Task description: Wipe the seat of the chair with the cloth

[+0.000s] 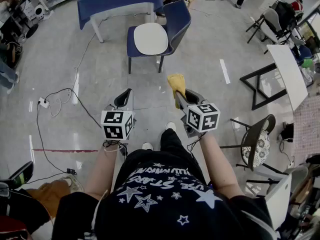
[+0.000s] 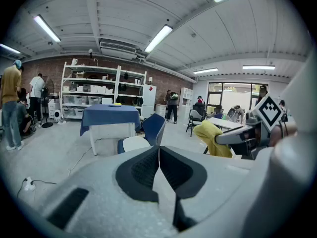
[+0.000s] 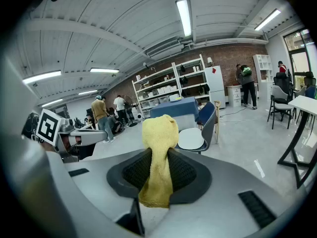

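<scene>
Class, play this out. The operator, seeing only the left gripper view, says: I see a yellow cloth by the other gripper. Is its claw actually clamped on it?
Observer: Yes. The right gripper view shows the right claw shut on the yellow cloth, which bulges above the pads.
Operator: Does anything lie on the chair seat?
Observer: The head view looks down on the white seat of the chair: nothing lies on it.
Operator: Is either claw over it?
Observer: No. In the head view the left claw and the right both hang over the floor, short of the chair.

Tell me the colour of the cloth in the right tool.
Yellow. The cloth shows best in the right gripper view, clamped in the right tool.
</scene>
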### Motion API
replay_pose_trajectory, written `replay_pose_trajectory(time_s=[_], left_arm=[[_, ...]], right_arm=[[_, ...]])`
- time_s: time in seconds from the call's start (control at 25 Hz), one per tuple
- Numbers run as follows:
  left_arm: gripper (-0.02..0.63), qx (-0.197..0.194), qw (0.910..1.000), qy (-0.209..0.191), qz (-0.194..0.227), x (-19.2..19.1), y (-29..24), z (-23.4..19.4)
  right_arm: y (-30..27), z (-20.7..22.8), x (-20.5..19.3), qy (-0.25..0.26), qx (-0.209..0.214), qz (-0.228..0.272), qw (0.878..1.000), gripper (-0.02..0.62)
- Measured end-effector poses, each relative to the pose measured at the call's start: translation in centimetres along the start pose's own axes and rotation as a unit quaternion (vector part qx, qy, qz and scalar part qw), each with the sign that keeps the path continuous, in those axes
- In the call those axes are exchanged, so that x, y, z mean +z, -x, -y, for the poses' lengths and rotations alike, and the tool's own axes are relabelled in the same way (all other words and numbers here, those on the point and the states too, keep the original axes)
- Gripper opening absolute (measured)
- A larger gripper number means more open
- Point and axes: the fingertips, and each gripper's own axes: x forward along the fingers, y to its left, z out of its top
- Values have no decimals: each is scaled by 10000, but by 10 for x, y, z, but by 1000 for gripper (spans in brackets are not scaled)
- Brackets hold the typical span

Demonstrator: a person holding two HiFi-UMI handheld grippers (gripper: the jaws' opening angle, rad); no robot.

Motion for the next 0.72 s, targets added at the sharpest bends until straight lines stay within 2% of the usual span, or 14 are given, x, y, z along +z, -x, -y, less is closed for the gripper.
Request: replay_pose_trajectory(time_s=[0.2, 0.36, 0.72], left_arm=[[21, 34, 9999, 67, -68, -12, 11, -1], [21, 107, 9994, 269, -176, -30, 23, -15], [21, 194, 9991, 289, -262, -42, 34, -44]], right_arm=[[-1, -14, -8, 11, 107, -86, 9999, 100], [-11, -30, -16, 61, 191, -200, 9996, 100], [-35, -59, -17, 88, 556, -236, 9981, 100]])
